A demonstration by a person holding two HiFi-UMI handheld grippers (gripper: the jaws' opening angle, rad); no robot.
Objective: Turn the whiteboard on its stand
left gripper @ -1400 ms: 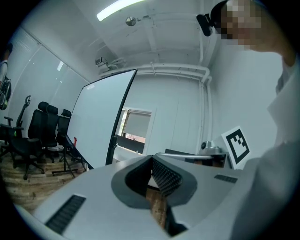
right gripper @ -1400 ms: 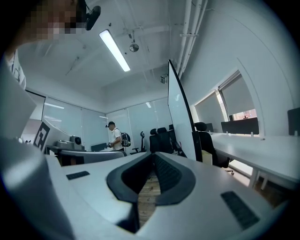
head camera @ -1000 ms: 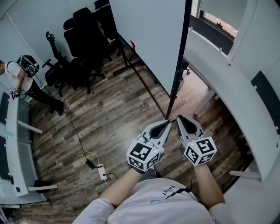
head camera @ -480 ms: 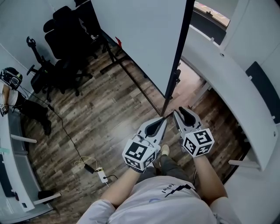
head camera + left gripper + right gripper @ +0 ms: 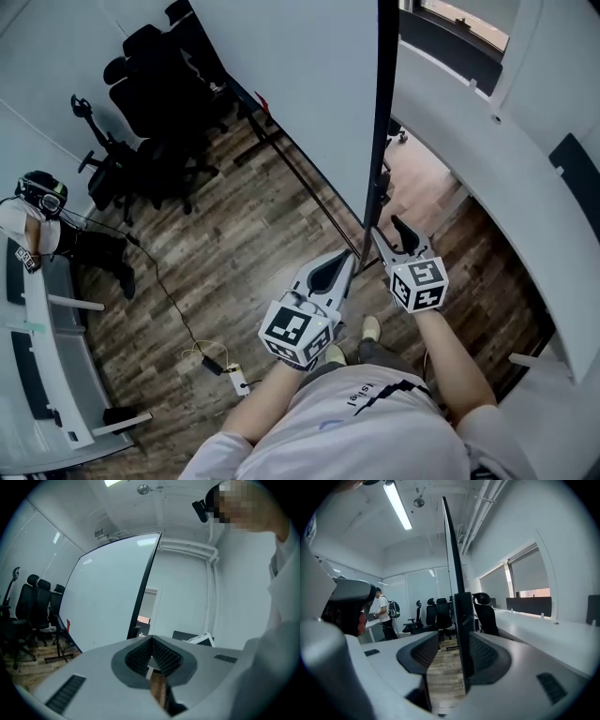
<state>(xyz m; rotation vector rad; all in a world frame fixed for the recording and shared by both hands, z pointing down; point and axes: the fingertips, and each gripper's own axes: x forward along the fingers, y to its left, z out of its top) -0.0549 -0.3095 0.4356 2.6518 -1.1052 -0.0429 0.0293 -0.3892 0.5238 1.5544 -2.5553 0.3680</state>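
The big whiteboard (image 5: 300, 84) stands on its black stand, its black side frame (image 5: 384, 103) running down toward my grippers. My right gripper (image 5: 388, 228) sits at that frame with its jaws opening. In the right gripper view the frame post (image 5: 464, 630) stands between the jaws, close to the right pad, with a gap on the left side of my right gripper (image 5: 452, 641). My left gripper (image 5: 347, 255) is shut and empty just left of the post. In the left gripper view the whiteboard (image 5: 108, 592) rises ahead of my left gripper (image 5: 151, 641).
Black office chairs (image 5: 159, 84) stand behind the board at the back left. The stand's floor bar (image 5: 300, 178) runs across the wood floor. A person (image 5: 47, 225) stands at a desk on the left. A cable and power strip (image 5: 234, 378) lie on the floor. A white curved counter (image 5: 487, 159) is on the right.
My right gripper's jaws have spread apart around the frame post. Both grippers have shifted a little toward the board's edge, which now stands more upright in the head view.
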